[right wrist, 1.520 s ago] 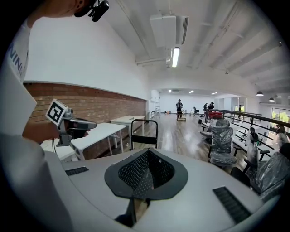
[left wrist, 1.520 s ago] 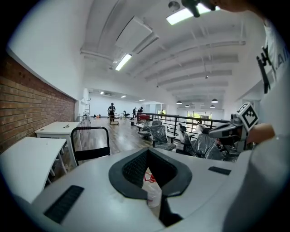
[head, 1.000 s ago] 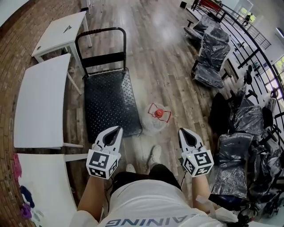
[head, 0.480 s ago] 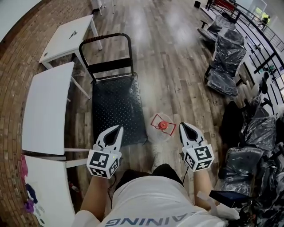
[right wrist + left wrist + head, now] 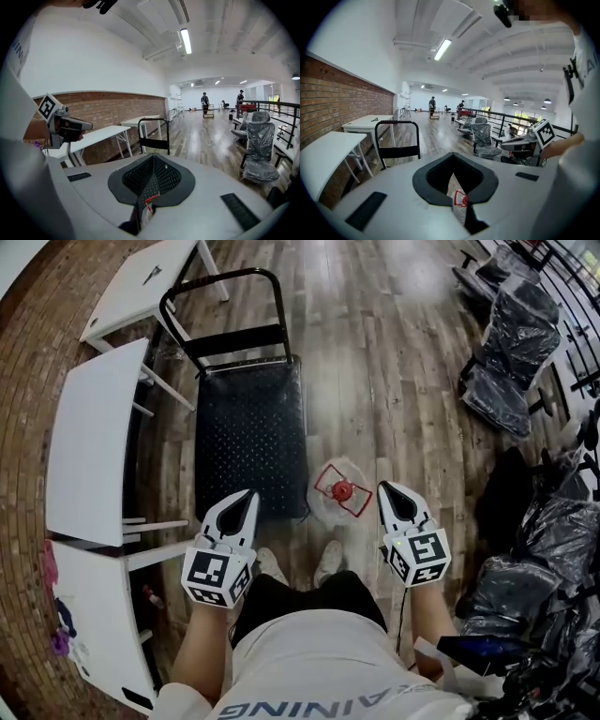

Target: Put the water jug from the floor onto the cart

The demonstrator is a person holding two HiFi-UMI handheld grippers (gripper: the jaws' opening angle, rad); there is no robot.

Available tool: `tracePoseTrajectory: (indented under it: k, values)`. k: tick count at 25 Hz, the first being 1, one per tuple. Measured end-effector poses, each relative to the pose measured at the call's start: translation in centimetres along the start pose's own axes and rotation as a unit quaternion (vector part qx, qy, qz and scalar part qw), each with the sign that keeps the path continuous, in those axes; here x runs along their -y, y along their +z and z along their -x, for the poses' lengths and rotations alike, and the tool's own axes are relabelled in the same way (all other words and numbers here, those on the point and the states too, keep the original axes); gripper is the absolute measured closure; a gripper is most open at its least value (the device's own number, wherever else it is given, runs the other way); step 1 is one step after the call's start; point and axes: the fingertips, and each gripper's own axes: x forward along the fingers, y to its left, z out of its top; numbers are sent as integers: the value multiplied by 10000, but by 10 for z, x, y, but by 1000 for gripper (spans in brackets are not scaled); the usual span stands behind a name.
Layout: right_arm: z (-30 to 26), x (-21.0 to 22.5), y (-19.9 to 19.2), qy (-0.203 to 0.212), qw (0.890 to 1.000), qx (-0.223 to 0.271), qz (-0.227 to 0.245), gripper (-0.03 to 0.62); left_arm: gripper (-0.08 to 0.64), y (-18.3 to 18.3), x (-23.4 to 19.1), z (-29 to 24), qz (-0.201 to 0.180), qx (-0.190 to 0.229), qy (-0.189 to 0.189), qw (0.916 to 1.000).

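Observation:
The clear water jug (image 5: 330,507) with a red cap and red handle stands on the wood floor, just right of the black platform cart (image 5: 248,427). The cart's black push handle (image 5: 225,296) rises at its far end. My left gripper (image 5: 249,495) hangs shut and empty over the cart's near edge, left of the jug. My right gripper (image 5: 384,487) is shut and empty, close to the jug's right side and apart from it. In the left gripper view, a slit between the jaws shows part of the jug (image 5: 459,201).
White tables (image 5: 94,442) stand along the brick wall left of the cart, another table (image 5: 150,287) farther back. Plastic-wrapped chairs (image 5: 511,343) and dark wrapped bundles (image 5: 539,549) crowd the right side. The person's feet (image 5: 328,563) are right behind the jug.
The person has stepped nearer, so the cart and jug lie closer under both grippers. Both grippers advanced and sank a little, still shut and empty.

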Motion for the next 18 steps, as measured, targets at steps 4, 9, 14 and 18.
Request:
tracePoseTrajectory:
  k: [4, 9, 14, 18]
  values:
    - [-22, 11, -24, 18, 9996, -262, -61, 588, 560, -7, -4, -22, 6, -62, -45, 10000]
    - [-48, 12, -54, -37, 9982, -582, -135, 565, 560, -18, -18, -39, 23, -194, -102, 9998]
    - [-85, 14, -105, -64, 9940, -1068, -217, 472, 560, -50, -42, -58, -27, -443, -202, 9988]
    - [-112, 10, -151, -98, 9886, -1487, -194, 416, 560, -81, -64, -65, 136, -649, -198, 9976]
